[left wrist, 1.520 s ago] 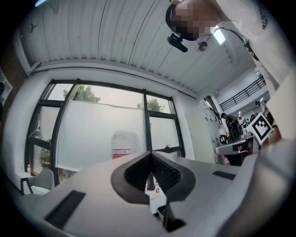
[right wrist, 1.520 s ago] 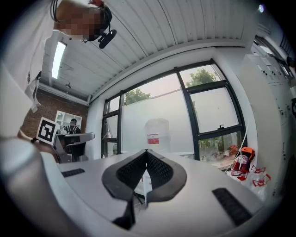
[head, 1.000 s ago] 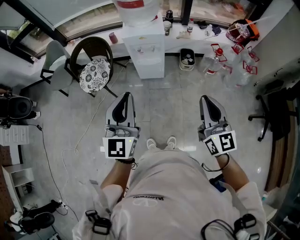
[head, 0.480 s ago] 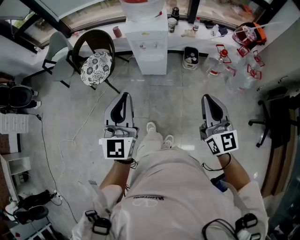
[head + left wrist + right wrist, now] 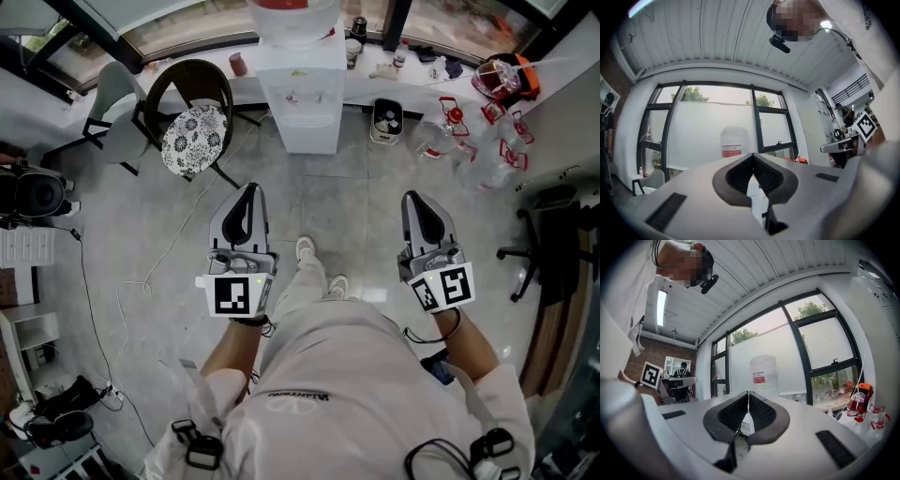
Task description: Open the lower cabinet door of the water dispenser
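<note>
Dispenser (image 5: 305, 89) stands upright at the floor's far edge, door (image 5: 309, 131) facing the person. Chair (image 5: 192, 131) left, bin (image 5: 386, 120) right. Left gripper (image 5: 249, 189) and right gripper (image 5: 416, 197) are clenched, empty, well apart from it.

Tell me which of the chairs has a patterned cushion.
The dark round-backed chair left of the white water dispenser; the pale grey chair beside it and black office chair show none.

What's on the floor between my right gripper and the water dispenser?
Nothing. The head view shows only bare floor between the right gripper and the water dispenser. The bin stands beside the dispenser, off that line.
</note>
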Action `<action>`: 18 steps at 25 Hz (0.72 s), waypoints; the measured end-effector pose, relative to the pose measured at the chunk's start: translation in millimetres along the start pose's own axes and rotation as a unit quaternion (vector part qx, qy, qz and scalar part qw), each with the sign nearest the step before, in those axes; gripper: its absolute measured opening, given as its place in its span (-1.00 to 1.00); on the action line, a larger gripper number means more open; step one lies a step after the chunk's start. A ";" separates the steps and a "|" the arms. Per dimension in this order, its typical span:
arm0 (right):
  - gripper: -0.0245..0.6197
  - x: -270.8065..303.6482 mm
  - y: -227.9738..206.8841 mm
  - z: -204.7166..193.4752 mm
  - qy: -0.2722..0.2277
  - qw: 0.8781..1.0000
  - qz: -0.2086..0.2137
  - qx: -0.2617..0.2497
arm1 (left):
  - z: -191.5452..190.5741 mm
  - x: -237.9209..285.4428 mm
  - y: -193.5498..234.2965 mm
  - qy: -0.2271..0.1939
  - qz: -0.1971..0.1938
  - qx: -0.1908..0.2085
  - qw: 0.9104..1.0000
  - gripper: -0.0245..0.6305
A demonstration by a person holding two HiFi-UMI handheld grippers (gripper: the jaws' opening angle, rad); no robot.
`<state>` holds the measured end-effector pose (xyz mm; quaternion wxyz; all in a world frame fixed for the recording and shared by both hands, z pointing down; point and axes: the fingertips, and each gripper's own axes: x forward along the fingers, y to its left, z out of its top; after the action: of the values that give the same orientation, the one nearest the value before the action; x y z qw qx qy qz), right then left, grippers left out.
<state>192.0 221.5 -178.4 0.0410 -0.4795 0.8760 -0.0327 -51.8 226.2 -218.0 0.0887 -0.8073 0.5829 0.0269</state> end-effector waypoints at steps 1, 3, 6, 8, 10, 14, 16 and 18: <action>-0.87 8.5 0.1 -1.0 0.001 1.000 -0.001 0.001 | -2.7 5.1 6.8 0.001 0.000 -0.001 1.000 -0.92; -0.87 26.5 1.7 -3.3 0.003 1.000 -0.001 0.002 | -9.2 15.9 21.1 0.003 0.000 -0.004 1.000 -0.92; -0.87 55.3 4.7 -6.8 0.005 1.000 0.003 -0.002 | -20.2 36.0 41.8 0.004 -0.005 -0.008 1.000 -0.92; -0.87 77.0 2.5 -8.8 0.007 1.000 0.000 -0.002 | -26.7 52.9 55.2 0.002 -0.012 -0.013 1.000 -0.92; -0.87 100.2 -0.6 -8.6 0.006 1.000 -0.006 0.001 | -31.7 70.5 68.2 -0.002 -0.020 -0.016 1.000 -0.92; -0.87 135.5 -1.8 -6.1 -0.002 1.000 -0.018 -0.007 | -41.4 104.2 85.8 -0.011 -0.045 -0.023 0.999 -0.92; -0.87 146.8 -3.9 -9.0 0.001 1.000 -0.021 -0.010 | -47.3 118.2 88.9 -0.010 -0.053 -0.031 0.998 -0.92; -0.87 156.1 -6.5 -13.1 0.008 1.000 -0.022 -0.009 | -51.2 129.4 87.4 -0.002 -0.063 -0.038 0.997 -0.92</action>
<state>112.2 86.7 -171.0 0.0292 -0.4988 0.8657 -0.0297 -96.3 69.5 -196.5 0.0606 -0.8450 0.5295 0.0447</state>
